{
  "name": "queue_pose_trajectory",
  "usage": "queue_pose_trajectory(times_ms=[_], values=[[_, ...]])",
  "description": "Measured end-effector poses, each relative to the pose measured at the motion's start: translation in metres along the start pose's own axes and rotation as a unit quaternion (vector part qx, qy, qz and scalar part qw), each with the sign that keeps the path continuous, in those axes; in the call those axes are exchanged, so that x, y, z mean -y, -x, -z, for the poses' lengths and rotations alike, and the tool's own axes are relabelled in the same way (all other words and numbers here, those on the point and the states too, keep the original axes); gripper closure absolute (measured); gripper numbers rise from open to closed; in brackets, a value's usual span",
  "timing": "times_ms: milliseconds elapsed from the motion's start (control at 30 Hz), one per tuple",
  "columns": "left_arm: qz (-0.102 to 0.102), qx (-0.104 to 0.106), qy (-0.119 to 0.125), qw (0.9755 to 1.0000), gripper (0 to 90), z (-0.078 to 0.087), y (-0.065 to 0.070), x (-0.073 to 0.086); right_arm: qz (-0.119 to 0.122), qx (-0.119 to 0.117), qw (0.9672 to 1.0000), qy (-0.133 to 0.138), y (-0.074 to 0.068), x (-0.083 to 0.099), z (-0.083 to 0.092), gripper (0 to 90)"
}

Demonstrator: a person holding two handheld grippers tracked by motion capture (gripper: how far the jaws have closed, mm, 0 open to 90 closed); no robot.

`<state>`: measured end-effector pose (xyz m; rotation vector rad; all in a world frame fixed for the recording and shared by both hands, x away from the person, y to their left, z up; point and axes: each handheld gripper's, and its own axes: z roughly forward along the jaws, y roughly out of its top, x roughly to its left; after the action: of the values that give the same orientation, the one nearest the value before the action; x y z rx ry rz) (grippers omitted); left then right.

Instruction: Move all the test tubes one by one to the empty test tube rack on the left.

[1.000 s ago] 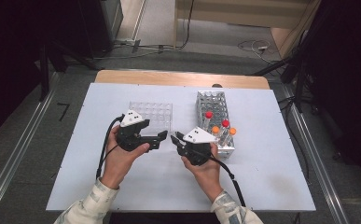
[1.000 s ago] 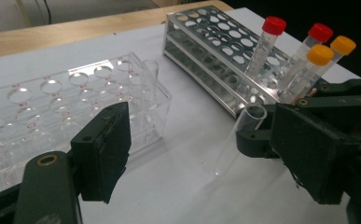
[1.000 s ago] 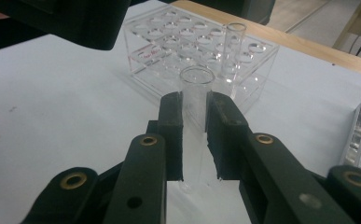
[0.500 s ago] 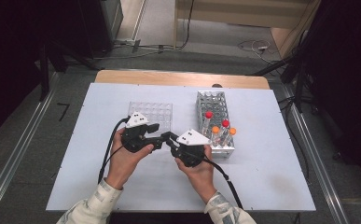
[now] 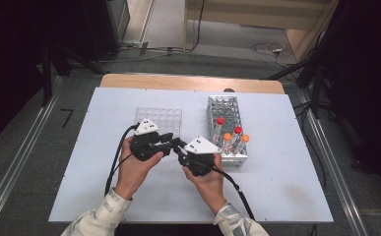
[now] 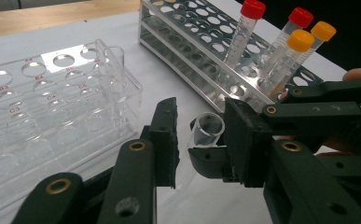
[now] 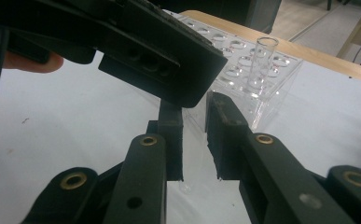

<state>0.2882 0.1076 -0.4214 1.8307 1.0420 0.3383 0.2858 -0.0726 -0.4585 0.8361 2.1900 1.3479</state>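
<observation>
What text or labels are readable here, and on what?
Clear acrylic rack: small red codes beside its holes, a letter plus a digit; "A3", "B3", "C3" and "C4" look likely, the rest too blurred to read.
Capped tubes: printed scale marks, too small to read.
Metal rack: no lettering that I can make out.

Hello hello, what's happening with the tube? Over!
Right gripper shut on clear uncapped tube. Left gripper jaws just been closing around the tube's open end, pads not yet pressing. Clear rack close by; nothing blocking.
</observation>
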Motion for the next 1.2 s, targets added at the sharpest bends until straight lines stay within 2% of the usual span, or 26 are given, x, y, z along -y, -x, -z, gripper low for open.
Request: queue_pose_trajectory(times_ms=[133,467,533,600,733,1033,1200], values=[[0.002,0.009,-0.003,0.9999,72.8,-0.001,0.000,0.000,0.001,-0.001,1.0000,0.000,-0.001,0.000,0.000,73.6],[-0.009,-0.002,0.001,1.0000,77.3,-0.001,0.002,0.000,0.001,0.003,1.0000,0.000,-0.001,0.000,0.000,73.3],[-0.010,-0.001,0.001,1.0000,77.3,-0.001,0.002,0.000,-0.006,0.002,1.0000,0.000,-0.001,0.000,0.001,72.5],[-0.006,-0.002,0.003,1.0000,77.3,0.000,0.000,-0.001,-0.010,-0.003,0.9999,-0.003,-0.001,0.000,0.001,67.6],[-0.002,-0.005,0.009,0.9999,77.3,0.004,-0.003,-0.002,-0.018,-0.012,0.9998,-0.004,0.001,0.000,0.003,49.3],[0.005,-0.012,0.017,0.9998,77.3,0.011,-0.011,-0.005,-0.046,-0.031,0.9983,-0.021,0.017,-0.003,0.017,28.8],[0.006,-0.013,0.018,0.9997,77.3,0.013,-0.013,-0.006,-0.052,-0.054,0.9968,-0.029,0.021,-0.001,0.028,23.3]])
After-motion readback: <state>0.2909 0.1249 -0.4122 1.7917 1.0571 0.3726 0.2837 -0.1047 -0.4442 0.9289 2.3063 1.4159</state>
